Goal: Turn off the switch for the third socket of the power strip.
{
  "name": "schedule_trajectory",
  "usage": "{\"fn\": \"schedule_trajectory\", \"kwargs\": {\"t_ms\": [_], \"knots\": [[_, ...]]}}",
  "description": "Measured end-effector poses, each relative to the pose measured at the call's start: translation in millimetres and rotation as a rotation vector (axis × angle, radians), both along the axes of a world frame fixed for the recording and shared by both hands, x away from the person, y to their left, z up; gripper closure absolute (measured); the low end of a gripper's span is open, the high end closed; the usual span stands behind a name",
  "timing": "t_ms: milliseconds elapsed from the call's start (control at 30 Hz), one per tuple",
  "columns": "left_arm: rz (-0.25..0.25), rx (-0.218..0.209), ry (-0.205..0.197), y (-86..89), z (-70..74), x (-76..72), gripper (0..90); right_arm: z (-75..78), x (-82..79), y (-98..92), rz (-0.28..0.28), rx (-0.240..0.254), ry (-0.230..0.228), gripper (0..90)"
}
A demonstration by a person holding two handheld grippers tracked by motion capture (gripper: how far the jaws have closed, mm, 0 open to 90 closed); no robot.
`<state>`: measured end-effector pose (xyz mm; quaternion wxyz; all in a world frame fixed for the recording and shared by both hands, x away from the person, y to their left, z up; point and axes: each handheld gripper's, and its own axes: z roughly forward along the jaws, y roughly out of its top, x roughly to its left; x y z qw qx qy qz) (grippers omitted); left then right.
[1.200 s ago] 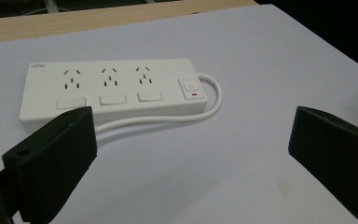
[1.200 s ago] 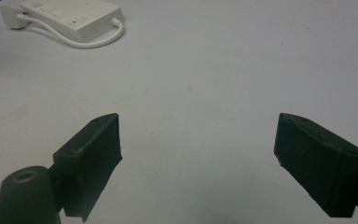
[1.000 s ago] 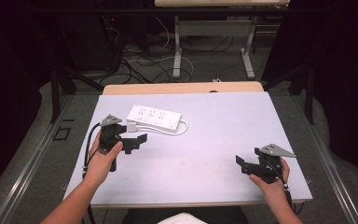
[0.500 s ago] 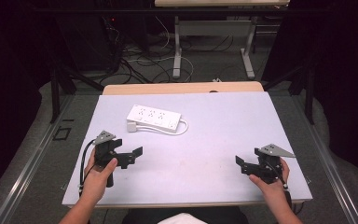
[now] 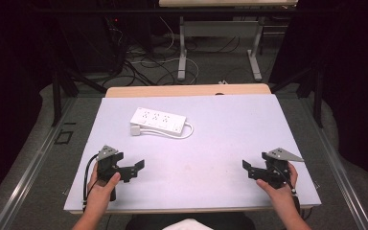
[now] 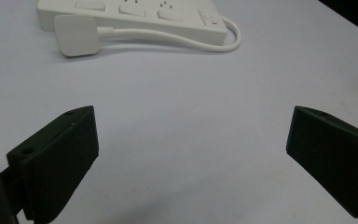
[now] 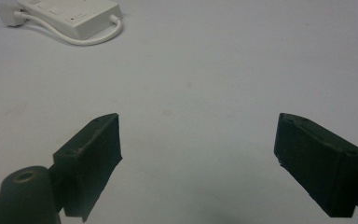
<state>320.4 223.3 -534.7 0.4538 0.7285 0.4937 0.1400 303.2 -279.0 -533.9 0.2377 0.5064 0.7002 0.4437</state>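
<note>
Power strip [image 5: 160,120] and grippers lie well apart on the pale table [image 5: 220,143], with bare tabletop between them.

Nearest the person, at the near left of the high view, the left hand [image 5: 103,189] holds the left gripper [image 5: 134,171] low over the table, its black cable looping back past the wrist. Its jaws stand wide apart with nothing between them. In the left gripper view the two ribbed black pads [image 6: 60,163] frame only plain table surface.

At the near right, the right hand [image 5: 280,189] holds the right gripper [image 5: 249,170] close to the table's near edge, the grey three-cornered plate on top of it. Its jaws are also spread and hold nothing; the right gripper view shows bare table between them.

Farther out, left of the table's middle, lies the white power strip, flat, sockets up, its long side running left to right and slightly slanted. Its white cord [image 5: 184,134] leaves the right end, curls round and runs back along the near side to the flat white plug [image 5: 135,129], which rests on the table just beside the strip's near left corner.

Beyond the pale surface, a strip of wooden tabletop [image 5: 187,90] shows along the far edge. Past that, loose cables [image 5: 143,67] lie on the floor.
</note>
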Motion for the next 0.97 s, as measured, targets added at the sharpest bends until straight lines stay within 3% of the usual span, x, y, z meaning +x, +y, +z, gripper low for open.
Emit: {"fn": "schedule_trajectory", "kwargs": {"t_ms": [433,567,967], "knots": [[-0.009,0.035,-0.004,-8.8,-14.6,-0.7,2.4,-1.2,0.1,-1.2,0.005,0.001,0.006,14.2],[-0.007,0.046,0.012,-8.2,-17.7,1.2,2.4,-2.1,1.3,-1.9,0.008,-0.001,0.013,14.2],[0.005,0.036,0.031,-5.4,-18.8,2.5,2.4,-5.1,3.2,-1.5,0.005,0.0,0.031,14.2]]}}
